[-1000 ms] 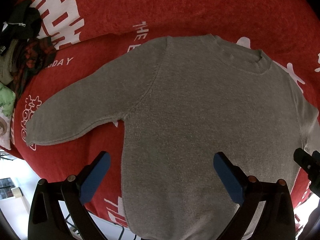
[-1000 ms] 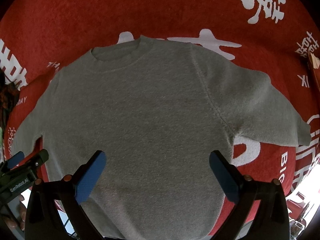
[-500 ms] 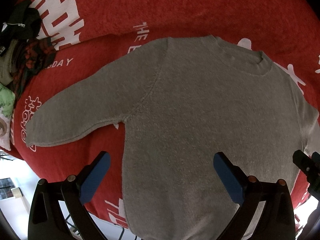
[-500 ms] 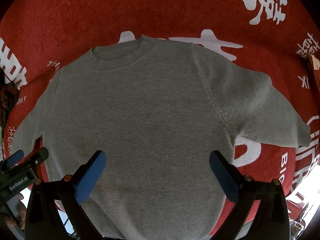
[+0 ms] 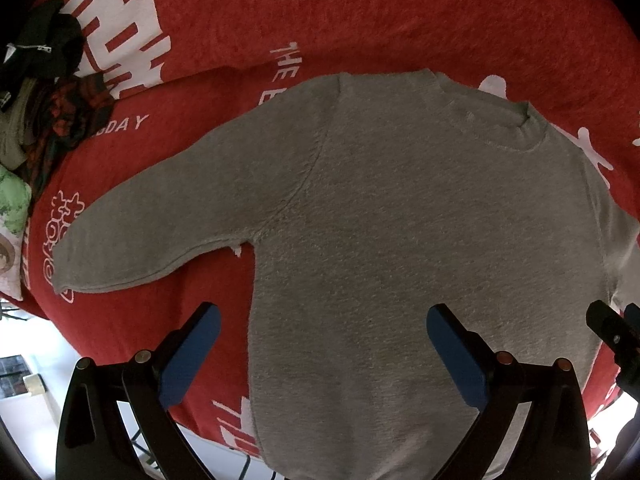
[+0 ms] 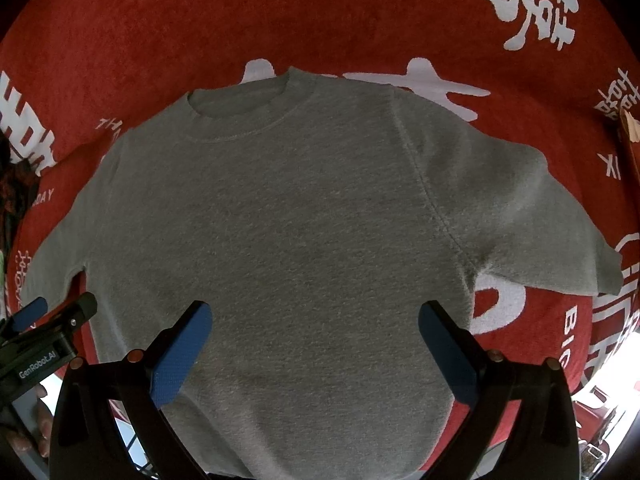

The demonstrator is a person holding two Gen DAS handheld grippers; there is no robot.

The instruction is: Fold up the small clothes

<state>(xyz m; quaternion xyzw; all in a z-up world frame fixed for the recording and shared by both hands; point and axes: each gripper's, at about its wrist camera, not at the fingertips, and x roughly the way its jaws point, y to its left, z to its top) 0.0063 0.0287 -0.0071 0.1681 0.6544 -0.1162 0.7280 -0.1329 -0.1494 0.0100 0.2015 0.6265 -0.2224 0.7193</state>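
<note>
Barely anything moves versus a second ago: our two views shift a touch and the grey sweater (image 5: pixel 400 240) sits where it was, spread flat and face up on the red blanket (image 5: pixel 360 12) with white lettering. Neckline points away from us, hem hangs toward us over the near edge. We see the left sleeve (image 5: pixel 160 224) stretched out to the side, and the right sleeve (image 6: pixel 540 216) stretched out the other way, both flat on the blanket. Our left gripper (image 5: pixel 322 344) hovers over the lower body of the sweater, blue pads spread wide, holding nothing. Our right gripper (image 6: pixel 314 340) does the same over the lower middle, pads wide apart, nothing between them. A pile of other clothes (image 5: pixel 44 92) lies at the far left edge of the blanket. Progress, as we judge it: laying out looks done, no fold made yet; sleeves and body all remain to be folded
</note>
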